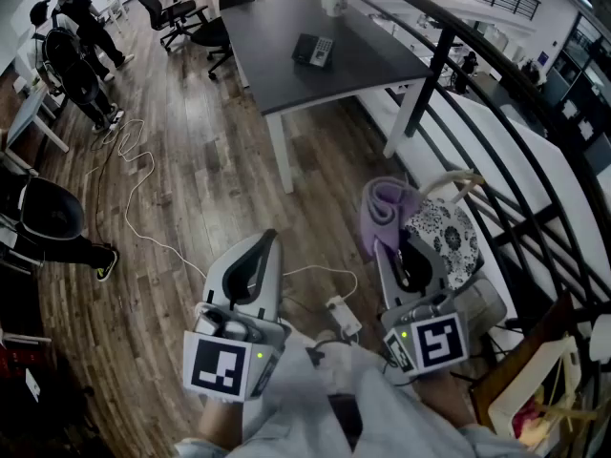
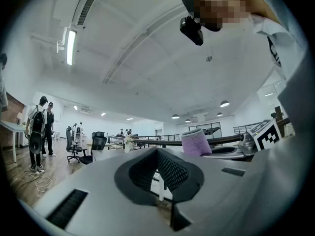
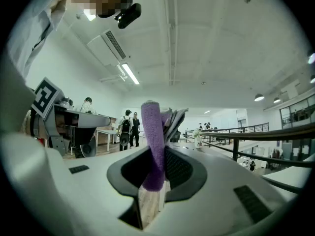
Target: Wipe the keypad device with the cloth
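**Keypad device on the bench, cloth well away from it in the right hand-held gripper**

The keypad device (image 1: 313, 50) lies on top of the dark bench (image 1: 272, 27), with nothing touching it. The purple cloth (image 1: 384, 210) is nowhere near it. It is held well short of the bench's near edge, above the wooden floor (image 1: 181, 151), folded and pinched between the jaws of the right hand-held gripper (image 1: 399, 246). In the right gripper view the cloth (image 3: 152, 127) stands upright out of the right hand-held gripper (image 3: 158, 166). The left hand-held gripper (image 1: 265, 244) is also short of the bench's near edge, its jaws drawn together at the tips with nothing between them.
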`<state>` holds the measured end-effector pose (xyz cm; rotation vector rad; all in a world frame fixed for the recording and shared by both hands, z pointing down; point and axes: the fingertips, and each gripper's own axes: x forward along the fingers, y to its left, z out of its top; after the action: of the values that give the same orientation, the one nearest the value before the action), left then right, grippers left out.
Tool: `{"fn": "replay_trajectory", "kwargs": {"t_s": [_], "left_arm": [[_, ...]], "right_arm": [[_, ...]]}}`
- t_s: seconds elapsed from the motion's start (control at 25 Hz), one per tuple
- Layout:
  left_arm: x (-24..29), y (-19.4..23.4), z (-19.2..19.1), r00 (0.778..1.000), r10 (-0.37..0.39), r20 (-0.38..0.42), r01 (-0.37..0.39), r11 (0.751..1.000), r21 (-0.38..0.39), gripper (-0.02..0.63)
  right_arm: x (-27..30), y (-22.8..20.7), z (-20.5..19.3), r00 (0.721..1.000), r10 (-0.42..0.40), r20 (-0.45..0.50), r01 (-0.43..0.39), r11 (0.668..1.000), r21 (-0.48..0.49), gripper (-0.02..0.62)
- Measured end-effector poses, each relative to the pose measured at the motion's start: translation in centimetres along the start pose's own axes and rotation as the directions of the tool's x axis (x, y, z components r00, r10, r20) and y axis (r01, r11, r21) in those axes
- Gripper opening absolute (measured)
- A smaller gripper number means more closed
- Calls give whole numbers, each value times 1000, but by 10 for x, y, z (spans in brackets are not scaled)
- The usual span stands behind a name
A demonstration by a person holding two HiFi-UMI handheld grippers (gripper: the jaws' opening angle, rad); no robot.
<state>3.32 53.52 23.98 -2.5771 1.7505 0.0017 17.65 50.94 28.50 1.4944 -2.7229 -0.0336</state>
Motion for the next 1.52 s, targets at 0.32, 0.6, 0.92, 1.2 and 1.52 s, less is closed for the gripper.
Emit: {"fn": "replay_trajectory", "kwargs": {"t_s": [0.32, 0.6, 0.92, 1.2, 1.52], "left_arm": [[2, -2, 2, 1000, 0, -3, 0, 1000, 10, 11], [0, -1, 1, 1000, 4, -1, -4, 1000, 8, 11], [-3, -16, 5, 1000, 3, 20, -4, 1000, 18, 11], [1, -22, 6, 1000, -10, 16, 9, 999, 38, 11], [18, -22, 8, 999, -35, 19, 35, 999, 20, 11]], "right_arm": [[1, 1, 0, 1000, 10, 0, -10, 1000, 8, 81], [0, 2, -1, 1000, 12, -1, -12, 1000, 24, 81], [-16, -1, -3, 1000, 12, 4, -12, 1000, 26, 83], [-23, -8, -6, 1000, -7, 2, 7, 999, 39, 83], [-24, -24, -5, 998, -55, 1, 55, 998, 40, 83]]}}
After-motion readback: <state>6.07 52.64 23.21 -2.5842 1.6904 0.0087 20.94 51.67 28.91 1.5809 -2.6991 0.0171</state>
